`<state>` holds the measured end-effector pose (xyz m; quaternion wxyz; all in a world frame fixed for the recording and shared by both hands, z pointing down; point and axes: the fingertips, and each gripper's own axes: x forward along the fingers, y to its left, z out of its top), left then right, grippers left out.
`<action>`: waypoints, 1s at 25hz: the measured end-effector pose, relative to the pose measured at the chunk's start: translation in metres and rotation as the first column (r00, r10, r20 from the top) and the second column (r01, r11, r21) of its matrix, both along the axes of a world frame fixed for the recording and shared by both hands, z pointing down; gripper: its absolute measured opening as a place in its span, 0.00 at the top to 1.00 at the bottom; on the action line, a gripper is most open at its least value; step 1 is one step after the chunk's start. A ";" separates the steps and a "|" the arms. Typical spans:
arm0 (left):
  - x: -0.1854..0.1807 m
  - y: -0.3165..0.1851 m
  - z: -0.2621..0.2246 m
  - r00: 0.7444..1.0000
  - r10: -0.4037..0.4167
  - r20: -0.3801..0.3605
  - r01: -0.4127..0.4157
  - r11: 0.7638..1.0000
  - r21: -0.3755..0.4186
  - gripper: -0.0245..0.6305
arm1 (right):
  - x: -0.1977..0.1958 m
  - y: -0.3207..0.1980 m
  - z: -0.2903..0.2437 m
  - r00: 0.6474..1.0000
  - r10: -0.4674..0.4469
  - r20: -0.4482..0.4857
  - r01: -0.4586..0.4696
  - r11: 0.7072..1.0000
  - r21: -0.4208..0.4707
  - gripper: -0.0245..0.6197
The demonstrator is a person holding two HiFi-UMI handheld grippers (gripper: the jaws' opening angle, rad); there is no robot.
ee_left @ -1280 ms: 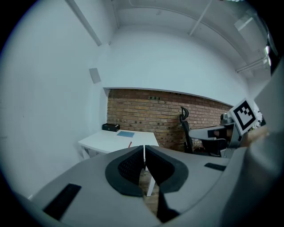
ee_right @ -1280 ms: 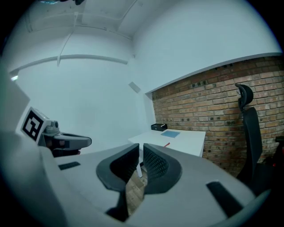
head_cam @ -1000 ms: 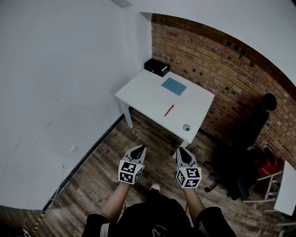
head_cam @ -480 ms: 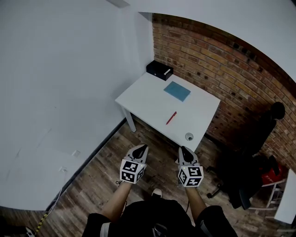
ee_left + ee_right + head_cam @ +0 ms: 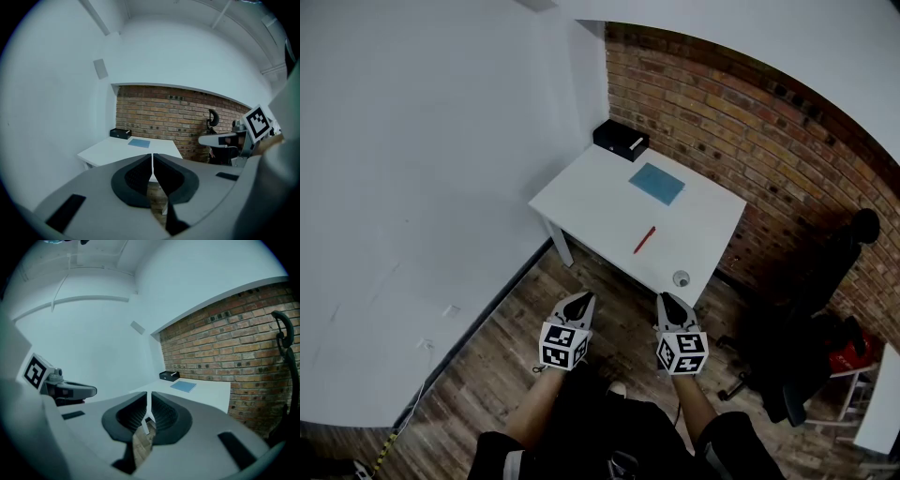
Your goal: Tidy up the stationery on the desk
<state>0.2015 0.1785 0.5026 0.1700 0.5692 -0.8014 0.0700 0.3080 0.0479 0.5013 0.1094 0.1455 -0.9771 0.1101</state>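
A white desk point(image 5: 591, 202) stands in the corner against the brick wall. On it lie a red pen point(image 5: 644, 239), a blue notebook point(image 5: 657, 183), a black box point(image 5: 620, 140) at the far corner and a small round grey object point(image 5: 681, 278) near the front right corner. My left gripper point(image 5: 581, 301) and right gripper point(image 5: 666, 302) hang over the wooden floor, short of the desk's front edge. Both are shut with nothing between the jaws. The left gripper view shows the desk point(image 5: 122, 147) ahead with the notebook point(image 5: 139, 143) and box point(image 5: 120, 133).
A black office chair point(image 5: 787, 361) stands right of the desk by the brick wall point(image 5: 750, 141). A red item point(image 5: 848, 356) and part of another white table point(image 5: 883, 394) sit at the far right. White wall runs along the left. My legs and shoe point(image 5: 615, 386) are below.
The view has shifted slightly and the desk sits a little lower and closer in the frame than a second ago. Both grippers stay shut, side by side.
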 end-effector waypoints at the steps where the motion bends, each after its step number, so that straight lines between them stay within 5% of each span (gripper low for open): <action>1: -0.003 -0.002 -0.001 1.000 0.000 0.001 0.000 1.000 0.004 0.93 | -0.003 -0.001 -0.001 1.000 -0.002 0.001 0.002 1.000 0.003 0.92; 13: -0.059 -0.029 0.011 0.999 0.032 -0.012 -0.031 0.999 0.027 0.93 | -0.057 -0.018 0.004 1.000 0.018 -0.004 -0.017 0.999 0.028 0.92; 25: -0.174 -0.087 0.025 0.989 0.144 -0.033 -0.143 0.989 0.022 0.93 | -0.164 -0.054 0.013 0.995 0.090 -0.035 -0.089 0.995 0.035 0.92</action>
